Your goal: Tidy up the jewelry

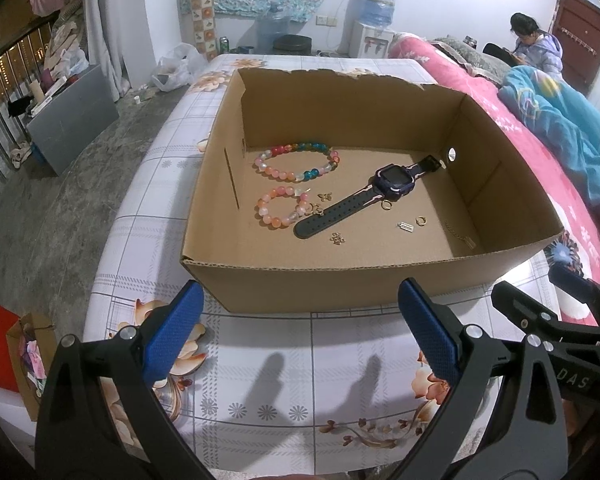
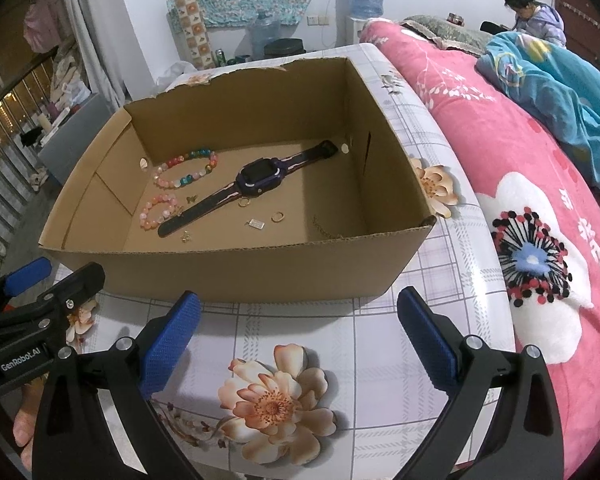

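Left tool [image 1: 300,332] and right tool [image 2: 297,330]: both held level, fingers spread apart, empty, above the counter [image 2: 340,360] before the cardboard box [image 1: 340,280].

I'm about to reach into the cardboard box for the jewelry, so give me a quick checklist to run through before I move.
1. Left gripper open and holding nothing: ok.
2. Right gripper open and holding nothing: ok.
3. Both grippers outside the open brown cardboard box, in front of its near wall: ok.
4. Box top open, nothing covering it: ok.
5. Dark purple smartwatch with black strap lies apart from the multicoloured bead bracelet: ok. Its strap end lies very close to the pink and orange bead bracelet; contact: cannot tell.
6. Small gold ring lies alone on the box floor: ok. Thin gold chain sits against the right wall, awkward to reach: not ok.
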